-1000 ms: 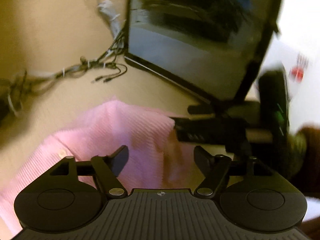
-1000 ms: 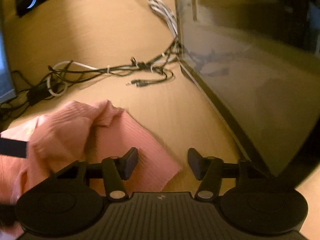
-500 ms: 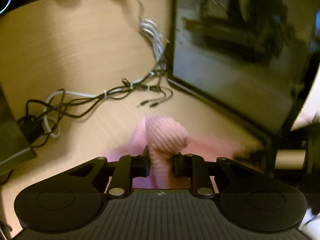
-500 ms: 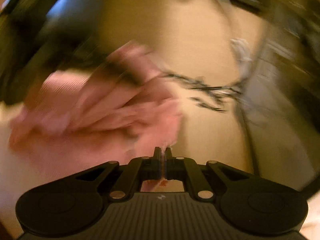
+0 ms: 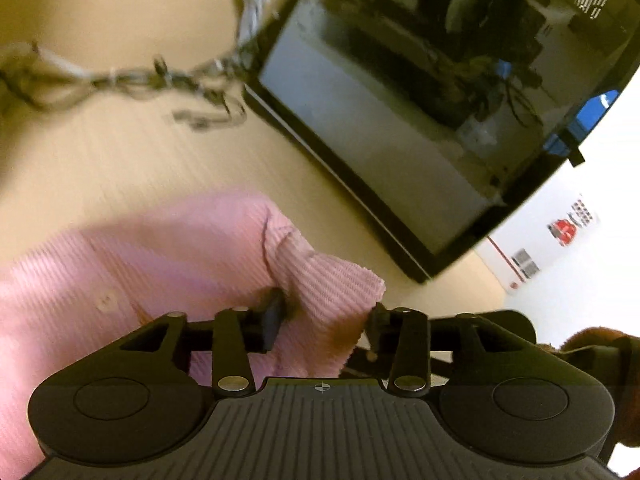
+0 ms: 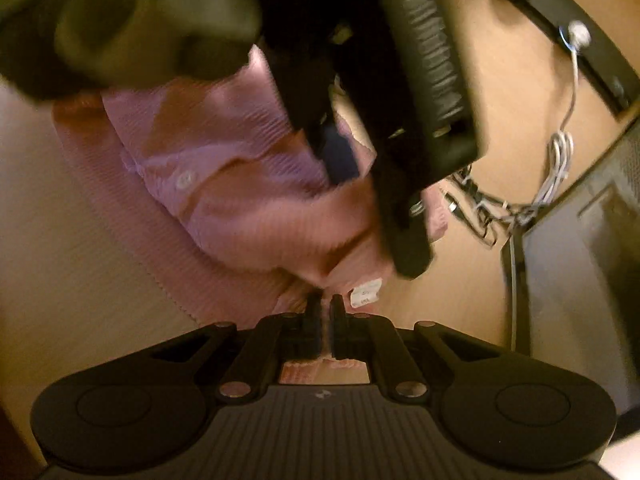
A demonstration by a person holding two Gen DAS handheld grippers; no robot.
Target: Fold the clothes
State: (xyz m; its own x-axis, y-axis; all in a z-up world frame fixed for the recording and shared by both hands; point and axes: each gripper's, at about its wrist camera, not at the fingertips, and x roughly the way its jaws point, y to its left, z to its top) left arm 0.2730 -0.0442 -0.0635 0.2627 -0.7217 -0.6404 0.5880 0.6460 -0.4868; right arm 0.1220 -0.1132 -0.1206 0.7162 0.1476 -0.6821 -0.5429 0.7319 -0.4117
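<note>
Low in the left wrist view, the left gripper (image 5: 326, 322) has its fingers (image 5: 273, 319) partly apart with a fold of the pink ribbed garment (image 5: 192, 264) bunched between them; they have just been opening, and whether the pads press on the cloth cannot be told. That garment lies on the wooden counter (image 5: 120, 152), spreading toward the lower left of the frame, with a pale button (image 5: 106, 302) showing on it. A dark glass-sided box (image 5: 420, 100) fills the upper right, and a tangle of cables (image 5: 172, 80) runs across the upper left. Near the bottom centre of the right wrist view, the right gripper (image 6: 326, 310) has its fingers (image 6: 314, 312) clenched on an edge of the same garment (image 6: 240, 184), beside a small white tag (image 6: 365, 294). Above it, in the upper middle of that frame, the other gripper (image 6: 416, 208) reaches down onto the cloth. White cables (image 6: 560, 160) trail along the counter (image 6: 500, 80) at the right.
</note>
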